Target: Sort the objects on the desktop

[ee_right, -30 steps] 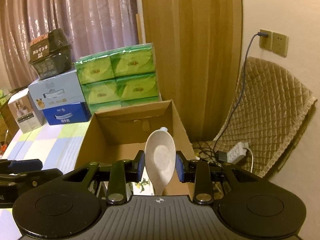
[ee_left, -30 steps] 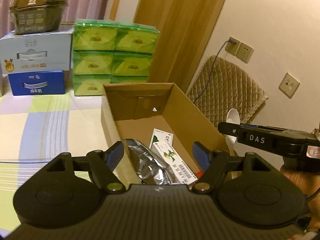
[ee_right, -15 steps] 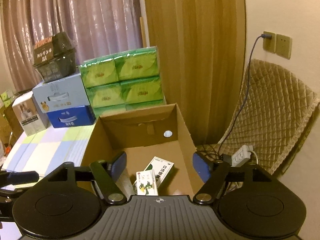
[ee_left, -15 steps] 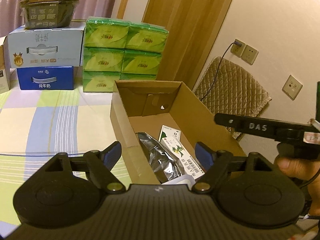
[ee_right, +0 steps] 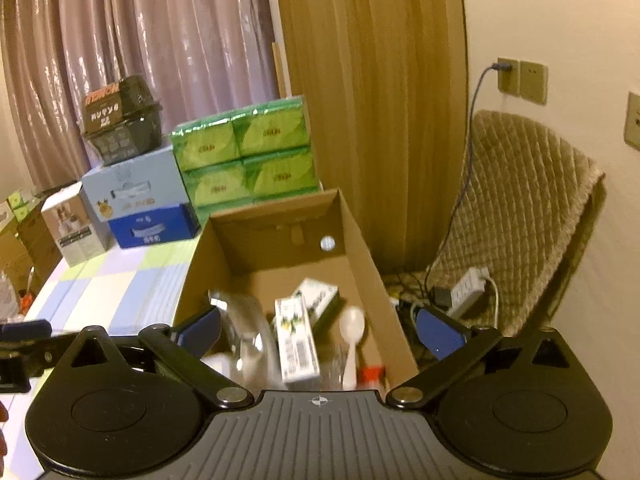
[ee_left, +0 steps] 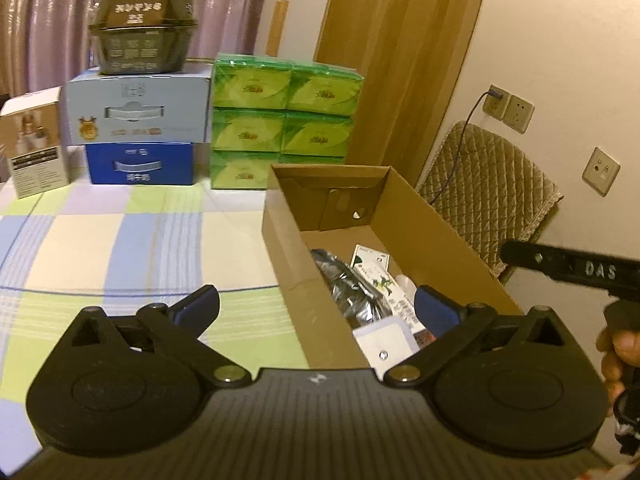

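Both my tongs are spread wide and hold nothing: the right gripper [ee_right: 318, 330] hangs over the near end of the cardboard box [ee_right: 362, 240], and the left gripper [ee_left: 316, 306] sits over the box's near left wall, with one finger above the checked tablecloth [ee_left: 120, 248]. The white spoon [ee_right: 351, 340] lies inside the box toward its right wall, bowl pointing to the far end, beside the green-and-white carton [ee_right: 298, 340] and the crinkled foil pouch [ee_left: 348, 284]. I judge the spoon light and stiff, probably smooth plastic or ceramic, so it could slip or twist between flat pads; the narrow handle is where I would pinch it, not the rounded bowl. The carton should be light and rigid enough to take across its flat faces, though a hard squeeze may dent it. The pouch looks soft and slick, best caught at a folded edge. Something white [ee_left: 384, 346] lies at the box's near end, but the view is too blurred to name it.
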Motion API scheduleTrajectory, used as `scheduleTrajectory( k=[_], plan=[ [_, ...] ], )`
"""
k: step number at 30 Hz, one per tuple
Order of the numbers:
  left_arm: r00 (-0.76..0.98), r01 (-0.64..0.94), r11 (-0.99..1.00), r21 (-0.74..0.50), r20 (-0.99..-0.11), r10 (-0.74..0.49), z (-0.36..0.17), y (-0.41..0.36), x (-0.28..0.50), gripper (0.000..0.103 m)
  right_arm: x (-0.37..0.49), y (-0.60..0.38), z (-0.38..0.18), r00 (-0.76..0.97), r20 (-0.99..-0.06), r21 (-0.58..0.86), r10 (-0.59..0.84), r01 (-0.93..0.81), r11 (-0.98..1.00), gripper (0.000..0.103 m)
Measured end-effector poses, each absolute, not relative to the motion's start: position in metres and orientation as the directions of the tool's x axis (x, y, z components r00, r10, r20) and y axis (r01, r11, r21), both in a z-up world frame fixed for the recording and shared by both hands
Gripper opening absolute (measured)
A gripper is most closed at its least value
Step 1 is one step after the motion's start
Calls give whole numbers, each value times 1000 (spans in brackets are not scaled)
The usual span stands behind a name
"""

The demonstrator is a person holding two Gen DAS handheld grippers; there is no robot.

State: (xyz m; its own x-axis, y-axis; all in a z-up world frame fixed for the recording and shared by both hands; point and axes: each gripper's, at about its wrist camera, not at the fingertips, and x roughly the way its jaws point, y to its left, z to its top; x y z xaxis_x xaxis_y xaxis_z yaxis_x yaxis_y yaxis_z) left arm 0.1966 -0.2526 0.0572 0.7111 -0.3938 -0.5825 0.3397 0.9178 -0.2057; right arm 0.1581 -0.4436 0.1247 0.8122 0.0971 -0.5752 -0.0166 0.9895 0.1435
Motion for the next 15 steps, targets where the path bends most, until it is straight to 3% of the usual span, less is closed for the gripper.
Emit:
scheduleTrajectory(
  k=[15],
  plan=[
    [703, 341, 927, -154, -613, -360, 78, -253, 106, 102, 57, -424, 127, 760, -640, 150, 115, -23, 988, 101]
  ],
)
